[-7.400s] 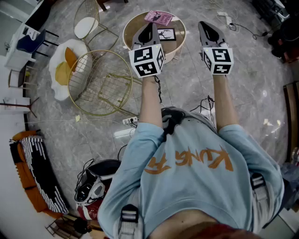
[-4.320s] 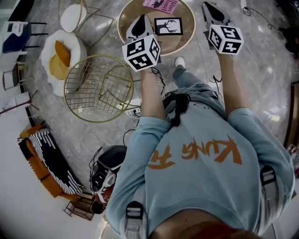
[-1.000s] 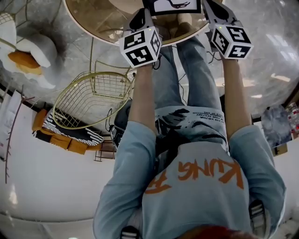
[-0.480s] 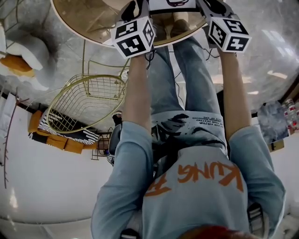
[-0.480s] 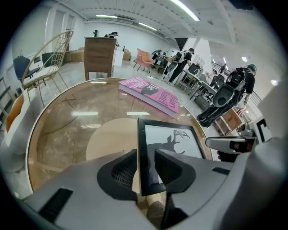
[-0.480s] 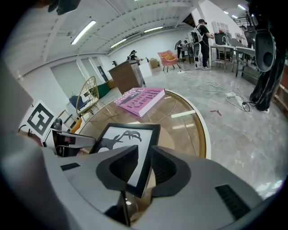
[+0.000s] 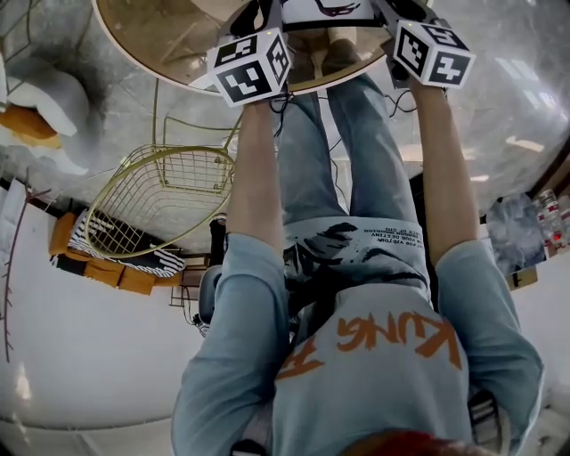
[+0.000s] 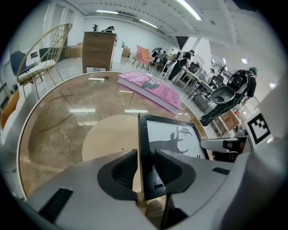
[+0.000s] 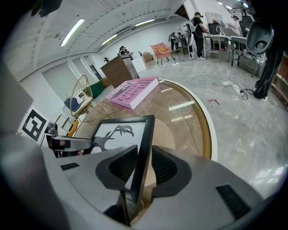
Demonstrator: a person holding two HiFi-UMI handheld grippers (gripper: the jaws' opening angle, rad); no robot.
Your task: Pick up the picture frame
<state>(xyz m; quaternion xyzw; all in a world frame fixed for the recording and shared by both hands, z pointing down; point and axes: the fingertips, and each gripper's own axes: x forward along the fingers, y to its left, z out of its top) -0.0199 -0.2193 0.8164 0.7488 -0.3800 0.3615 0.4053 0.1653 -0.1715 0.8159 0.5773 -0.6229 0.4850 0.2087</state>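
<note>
The picture frame [image 8: 173, 139] is black with a white sheet and a dark antler silhouette. It lies on a round glass table [image 8: 67, 117]. My left gripper [image 8: 145, 173] straddles the frame's left edge, jaws apart with a gap at each pad. My right gripper [image 9: 144, 168] straddles the frame's right edge [image 9: 143, 143], and its jaws are opening, clear of the wood. In the head view the frame [image 7: 334, 9] sits at the top edge between the left gripper [image 7: 258, 16] and the right gripper [image 7: 396, 11].
A pink book [image 8: 150, 87] lies on the table beyond the frame. The table's gold rim [image 9: 204, 130] curves round at the right. A gold wire chair [image 7: 151, 196] stands left of the person's legs, with a white cushioned seat [image 7: 36, 89] farther left. Shoes [image 7: 329, 53] show through the glass.
The person has walked up to the round table. Both grippers have come down at the frame's two sides, and over the last second they sank a little further.
</note>
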